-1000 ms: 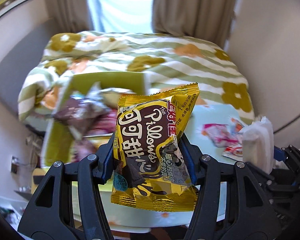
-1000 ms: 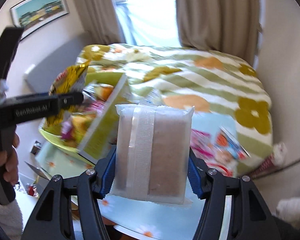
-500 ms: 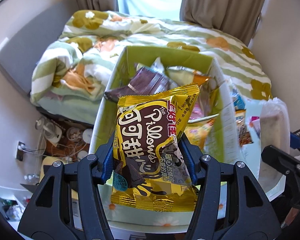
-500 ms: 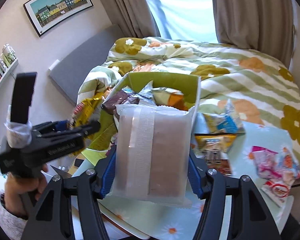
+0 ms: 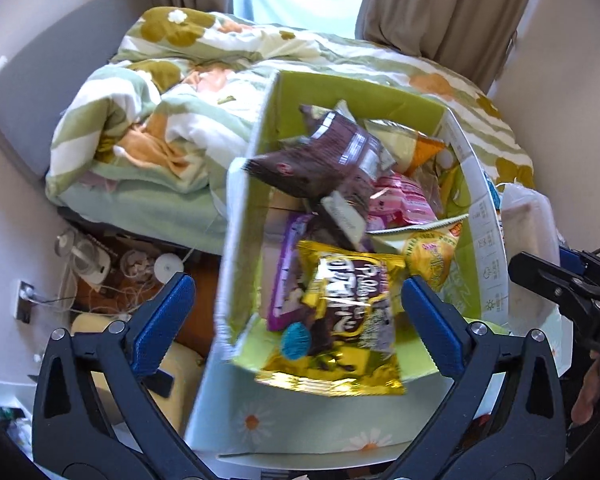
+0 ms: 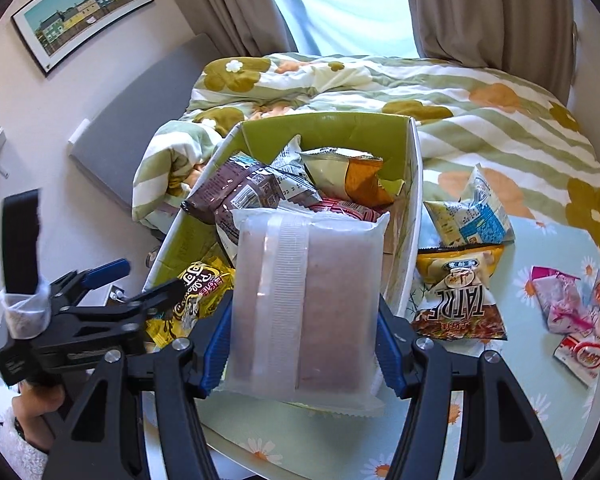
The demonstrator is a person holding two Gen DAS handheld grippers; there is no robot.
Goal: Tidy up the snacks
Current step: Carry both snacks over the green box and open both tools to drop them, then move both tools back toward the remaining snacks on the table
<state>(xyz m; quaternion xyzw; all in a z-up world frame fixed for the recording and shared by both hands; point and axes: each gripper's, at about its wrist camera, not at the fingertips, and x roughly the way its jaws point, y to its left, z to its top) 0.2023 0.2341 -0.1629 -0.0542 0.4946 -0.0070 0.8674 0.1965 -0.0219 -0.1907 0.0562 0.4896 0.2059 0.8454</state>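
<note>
A green cardboard box (image 5: 244,200) on the table holds several snack packets; it also shows in the right wrist view (image 6: 414,208). My left gripper (image 5: 296,312) is open over the box's near end. The yellow chocolate-pillow packet (image 5: 340,320) lies loose at the box's near edge, free of the blue pads (image 5: 164,316). It shows in the right wrist view (image 6: 198,288) too, by the left gripper (image 6: 116,308). My right gripper (image 6: 302,344) is shut on a frosted clear packet with a brownish bar (image 6: 304,300), held in front of the box.
Loose snack packets lie on the daisy-print table (image 6: 560,252) right of the box: a blue-white bag (image 6: 472,216), a yellow-brown bag (image 6: 460,292), pink and red-white packets (image 6: 572,308). A bed with flowered quilt (image 6: 460,104) is behind. Floor clutter (image 5: 112,264) lies left.
My left gripper has opened and let go of the yellow packet, which dropped to the box's near edge. Both grippers moved closer over the box. The right still holds the clear packet.
</note>
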